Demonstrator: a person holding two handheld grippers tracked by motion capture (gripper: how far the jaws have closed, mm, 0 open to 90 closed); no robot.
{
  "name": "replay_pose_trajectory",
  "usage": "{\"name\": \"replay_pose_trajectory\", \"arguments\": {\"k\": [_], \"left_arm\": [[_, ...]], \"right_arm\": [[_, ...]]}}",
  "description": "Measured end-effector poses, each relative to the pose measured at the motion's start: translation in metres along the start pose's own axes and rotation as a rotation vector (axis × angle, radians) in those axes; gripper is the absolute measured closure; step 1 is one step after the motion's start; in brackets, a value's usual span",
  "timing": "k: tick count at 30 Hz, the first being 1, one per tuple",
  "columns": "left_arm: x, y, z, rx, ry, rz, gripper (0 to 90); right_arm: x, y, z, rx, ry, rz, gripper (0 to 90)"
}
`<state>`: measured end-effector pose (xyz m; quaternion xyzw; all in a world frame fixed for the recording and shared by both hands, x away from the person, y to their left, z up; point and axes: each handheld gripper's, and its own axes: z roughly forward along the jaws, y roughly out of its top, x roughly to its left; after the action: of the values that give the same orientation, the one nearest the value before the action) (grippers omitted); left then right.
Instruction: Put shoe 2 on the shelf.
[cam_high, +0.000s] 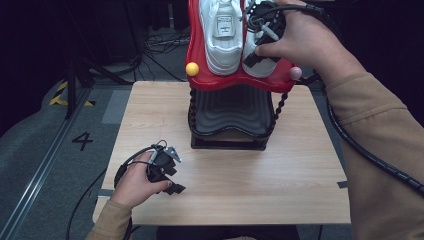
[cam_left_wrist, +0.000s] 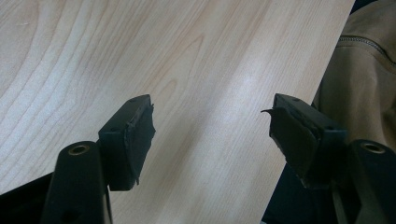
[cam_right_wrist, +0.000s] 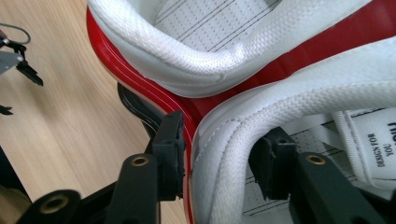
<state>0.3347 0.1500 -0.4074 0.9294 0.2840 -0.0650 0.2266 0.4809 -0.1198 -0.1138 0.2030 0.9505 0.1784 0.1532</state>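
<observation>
Two white sneakers stand side by side on the red top tray (cam_high: 235, 83) of a shoe rack. My right gripper (cam_high: 260, 52) is at the heel of the right sneaker (cam_high: 260, 68). In the right gripper view its jaws straddle that heel collar (cam_right_wrist: 233, 140), one outside and one inside the shoe, and my right gripper (cam_right_wrist: 217, 158) is shut on it. The left sneaker (cam_high: 222, 45) sits beside it, its heel (cam_right_wrist: 187, 51) untouched. My left gripper (cam_high: 174, 178) rests on the wooden table (cam_high: 280, 170) at the front left, and it (cam_left_wrist: 212, 135) stands open with nothing between its fingers.
Under the red tray the rack has a black ribbed shelf (cam_high: 230, 115). A yellow ball (cam_high: 192, 69) and a pink ball (cam_high: 295, 73) cap the tray's front corners. A beige jacket (cam_left_wrist: 364, 84) lies past the table's front edge. Cables trail from both grippers.
</observation>
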Motion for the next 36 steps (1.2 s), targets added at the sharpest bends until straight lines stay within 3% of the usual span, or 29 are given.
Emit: {"name": "replay_pose_trajectory", "arguments": {"k": [12, 22, 29, 36], "left_arm": [[0.000, 0.002, 0.001, 0.002, -0.002, 0.004, 31.2], [0.002, 0.007, 0.006, 0.021, -0.010, 0.017, 31.2], [0.001, 0.005, 0.006, 0.020, -0.009, 0.011, 31.1], [-0.001, 0.005, 0.004, 0.016, -0.004, 0.008, 31.1]], "right_arm": [[-0.002, -0.013, -0.030, -0.102, 0.029, 0.035, 48.4], [0.000, -0.044, -0.076, -0.199, 0.017, 0.034, 45.0], [0.005, -0.076, -0.091, -0.203, 0.027, 0.022, 44.1], [0.013, -0.108, -0.086, -0.174, 0.050, 0.010, 41.9]]}}
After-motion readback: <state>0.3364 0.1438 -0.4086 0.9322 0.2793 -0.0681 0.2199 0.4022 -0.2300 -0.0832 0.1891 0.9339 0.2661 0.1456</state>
